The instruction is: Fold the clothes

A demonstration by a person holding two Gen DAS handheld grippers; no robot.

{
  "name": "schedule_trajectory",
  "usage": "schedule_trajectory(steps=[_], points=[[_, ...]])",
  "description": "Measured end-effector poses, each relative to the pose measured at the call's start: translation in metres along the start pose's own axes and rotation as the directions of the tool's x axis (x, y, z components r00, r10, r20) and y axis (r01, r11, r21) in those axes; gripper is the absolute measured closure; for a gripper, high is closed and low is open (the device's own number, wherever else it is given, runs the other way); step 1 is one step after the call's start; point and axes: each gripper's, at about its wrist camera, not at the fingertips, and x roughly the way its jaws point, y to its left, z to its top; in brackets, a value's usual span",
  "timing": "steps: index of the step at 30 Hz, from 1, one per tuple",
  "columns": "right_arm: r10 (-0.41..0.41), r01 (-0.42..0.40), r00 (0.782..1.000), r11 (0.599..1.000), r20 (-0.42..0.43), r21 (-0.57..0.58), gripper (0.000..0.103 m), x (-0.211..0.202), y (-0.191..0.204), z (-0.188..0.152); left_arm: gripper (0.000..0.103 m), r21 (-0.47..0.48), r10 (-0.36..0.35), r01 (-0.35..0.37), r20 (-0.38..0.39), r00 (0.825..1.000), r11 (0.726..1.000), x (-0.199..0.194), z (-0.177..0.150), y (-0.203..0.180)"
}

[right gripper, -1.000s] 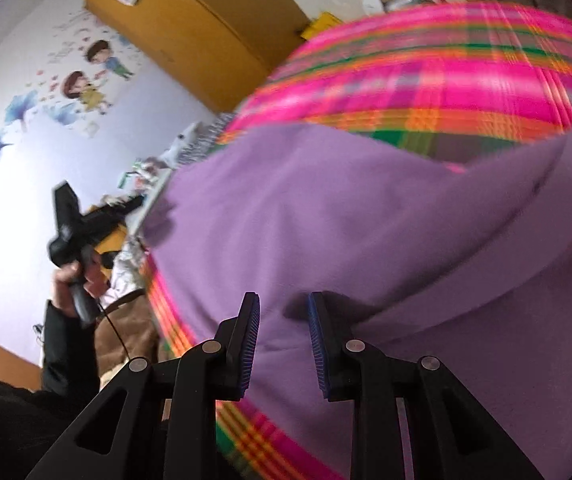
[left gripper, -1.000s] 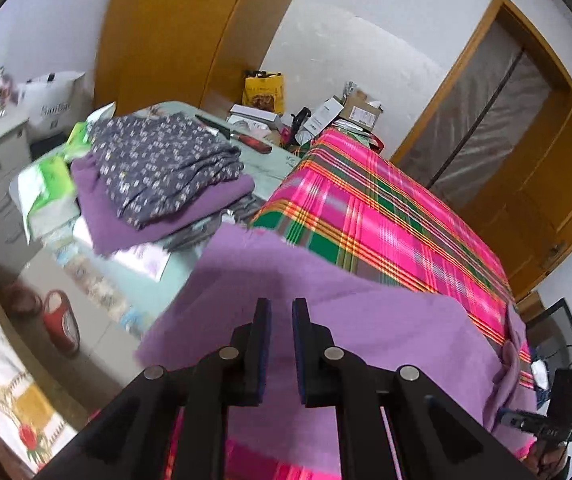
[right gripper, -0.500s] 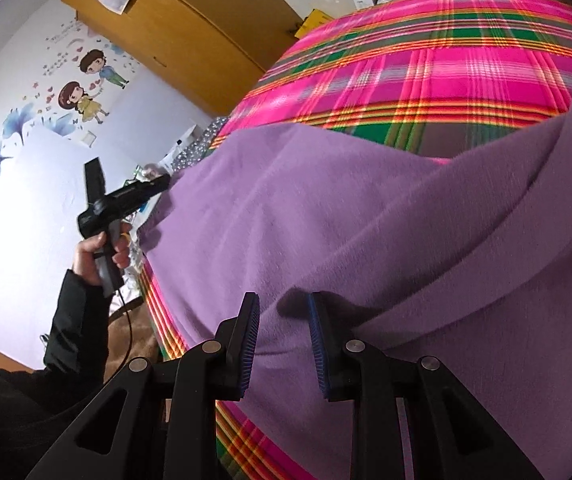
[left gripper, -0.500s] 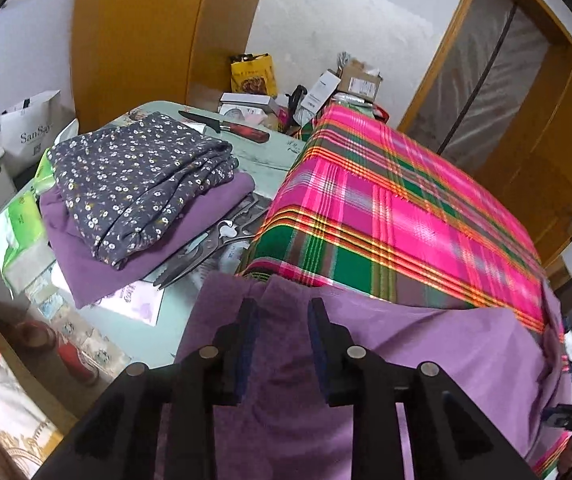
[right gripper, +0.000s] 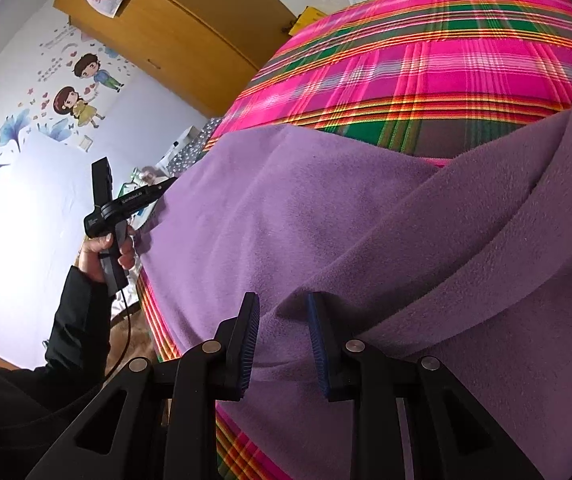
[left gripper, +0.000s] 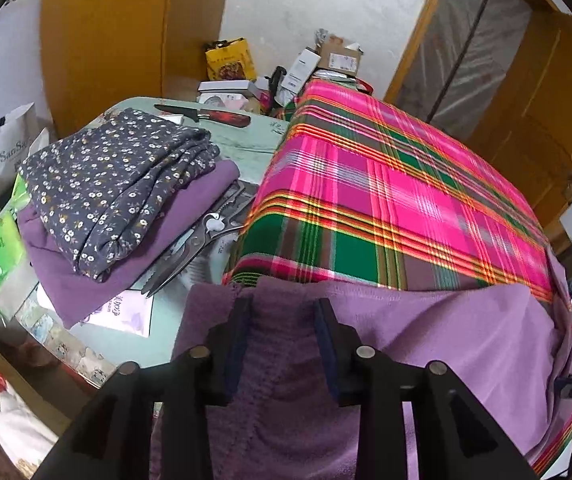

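Note:
A purple fleece garment (left gripper: 445, 340) lies spread over the near end of a surface covered with a pink and green plaid cloth (left gripper: 385, 184). My left gripper (left gripper: 282, 312) is open. Its fingers straddle the garment's near left corner, with cloth lying loose between and under them. In the right wrist view the garment (right gripper: 305, 208) has a sleeve (right gripper: 485, 220) folded diagonally across its body. My right gripper (right gripper: 282, 316) stands open just over the sleeve's lower end, holding nothing.
Left of the plaid cloth, a pale green table (left gripper: 246, 140) carries a folded floral garment (left gripper: 114, 176) on a folded purple one (left gripper: 86, 280). Scissors (left gripper: 198, 240) and a knife (left gripper: 206, 114) lie there too. Boxes (left gripper: 325, 60) crowd the back. A hand (right gripper: 104, 246) grips the left tool's handle.
The left gripper's fingers have spread from nearly shut to open, and the garment's left corner has come down to lie flat. The right gripper has barely moved.

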Motion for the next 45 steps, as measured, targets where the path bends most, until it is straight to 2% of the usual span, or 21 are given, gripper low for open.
schedule_trajectory(steps=[4, 6, 9, 13, 15, 21, 24, 26, 29, 31, 33, 36, 40, 43, 45], points=[[-0.001, 0.001, 1.0, 1.0, 0.002, 0.007, 0.077, 0.0, 0.0, -0.001, 0.08, 0.004, 0.008, -0.008, 0.015, 1.0, 1.0, -0.001, -0.002, 0.0], [-0.004, 0.004, 1.0, 1.0, 0.003, 0.007, 0.077, -0.001, 0.0, -0.002, 0.086, -0.003, 0.025, -0.025, 0.043, 0.999, 1.0, -0.005, -0.002, 0.0], [-0.005, 0.005, 1.0, 1.0, 0.003, 0.01, 0.077, -0.001, 0.0, -0.002, 0.087, -0.053, 0.023, -0.019, 0.076, 0.997, 0.998, -0.011, 0.002, 0.011], [0.0, 0.0, 1.0, 1.0, 0.007, 0.02, 0.079, 0.001, -0.003, -0.003, 0.085, -0.082, -0.007, 0.01, 0.042, 0.999, 0.997, 0.003, 0.002, 0.02], [-0.002, 0.002, 1.0, 1.0, 0.009, 0.021, 0.079, 0.0, -0.003, -0.003, 0.082, -0.103, -0.016, 0.021, 0.048, 0.999, 0.994, 0.001, 0.002, 0.021], [-0.018, 0.018, 1.0, 1.0, 0.022, 0.015, 0.078, -0.004, -0.001, -0.005, 0.077, -0.189, -0.101, 0.125, 0.133, 0.986, 0.974, -0.028, -0.002, 0.03], [-0.019, 0.018, 0.999, 1.0, 0.028, 0.02, 0.078, -0.006, -0.003, -0.005, 0.077, -0.239, -0.1, 0.144, 0.188, 0.977, 0.96, -0.045, -0.008, 0.039], [-0.018, 0.018, 0.999, 1.0, 0.03, 0.021, 0.078, -0.006, -0.004, -0.005, 0.077, -0.289, -0.118, 0.176, 0.206, 0.971, 0.941, -0.052, -0.011, 0.048], [-0.02, 0.019, 0.999, 1.0, 0.036, 0.016, 0.076, -0.007, -0.003, -0.004, 0.079, -0.26, -0.097, 0.153, 0.217, 0.971, 0.953, -0.067, -0.019, 0.04], [-0.019, 0.018, 0.999, 1.0, 0.042, 0.011, 0.076, -0.008, 0.0, -0.004, 0.079, -0.197, -0.123, 0.166, 0.214, 0.969, 0.966, -0.072, -0.029, 0.023], [-0.018, 0.018, 0.999, 1.0, 0.046, 0.006, 0.076, -0.008, 0.001, -0.004, 0.079, -0.112, -0.145, 0.166, 0.177, 0.973, 0.98, -0.07, -0.042, -0.001], [-0.018, 0.019, 0.999, 1.0, 0.049, -0.001, 0.076, -0.007, 0.004, -0.003, 0.079, -0.038, -0.119, 0.124, 0.109, 0.987, 0.992, -0.056, -0.06, -0.023], [-0.024, 0.024, 0.998, 1.0, 0.05, -0.008, 0.076, -0.008, 0.006, -0.004, 0.079, -0.056, -0.121, 0.124, 0.053, 0.991, 0.991, -0.044, -0.082, -0.026], [-0.033, 0.033, 0.997, 0.999, 0.063, 0.001, 0.076, -0.014, 0.002, -0.005, 0.079, -0.051, -0.12, 0.123, 0.06, 0.991, 0.991, -0.048, -0.094, -0.031], [-0.044, 0.043, 0.995, 0.999, 0.085, 0.013, 0.076, -0.02, -0.001, -0.005, 0.079, -0.027, -0.152, 0.154, 0.054, 0.987, 0.988, -0.05, -0.097, -0.046]])
